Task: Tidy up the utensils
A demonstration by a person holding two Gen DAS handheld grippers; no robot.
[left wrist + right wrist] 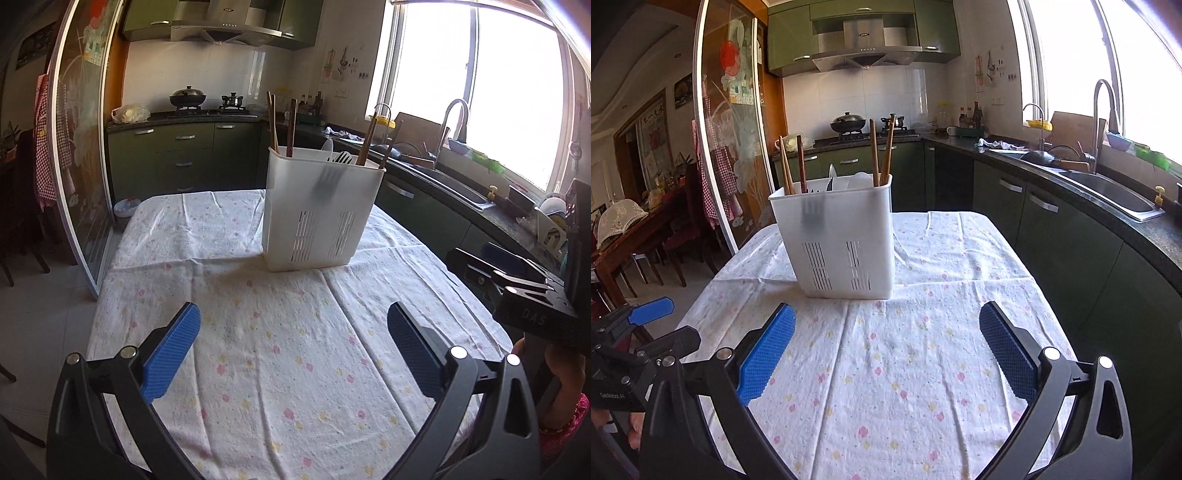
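Utensil holder [319,210] upright on worktop [258,350], far half. Chopsticks [291,127] at both ends inside; fork [341,158] and spoon [859,181] between. Sink [1115,188] right.

Little can be read here. In the left wrist view, the letters "DAS" stand in pale relief on the black body of the right gripper [498,264], on its flat end face near the picture's right edge. In the right wrist view, a small line of pale print runs along the black body of the left gripper [663,325] at the lower left; it is too small to make out. To the left of the glass sliding door [735,122], a hanging scroll [654,138] in the dining room carries dark brush characters, too small to read. The range hood [864,48] bears a small badge that cannot be read.
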